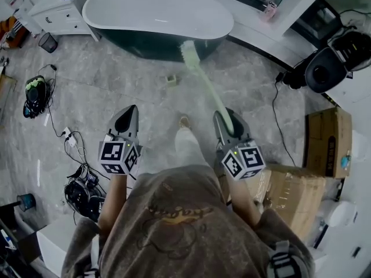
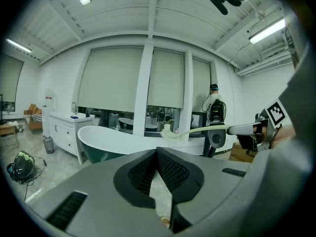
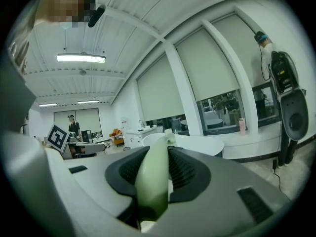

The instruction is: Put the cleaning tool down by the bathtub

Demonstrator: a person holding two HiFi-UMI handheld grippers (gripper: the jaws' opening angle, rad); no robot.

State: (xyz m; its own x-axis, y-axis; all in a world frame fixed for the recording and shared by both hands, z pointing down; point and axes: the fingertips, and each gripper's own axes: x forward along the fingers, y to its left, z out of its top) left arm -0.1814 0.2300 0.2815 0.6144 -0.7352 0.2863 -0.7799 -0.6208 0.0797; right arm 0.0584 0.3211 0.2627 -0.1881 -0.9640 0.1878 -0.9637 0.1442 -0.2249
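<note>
The pale green, long-handled plastic cleaning brush (image 1: 204, 83) is slim and slightly curved. It slants toward 11 o'clock from the right tool (image 1: 225, 119), which is clenched on its smooth handle. The blurred head lies against the dark side of the glossy white oval bathtub (image 1: 156, 10); contact is unclear. The left tool (image 1: 128, 113), at 9 o'clock, is closed on nothing, its ribbed pads together.

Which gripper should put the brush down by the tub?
Right. The right gripper clamps the green brush by its handle, head pointing at the bathtub; the left gripper is shut and empty.
</note>
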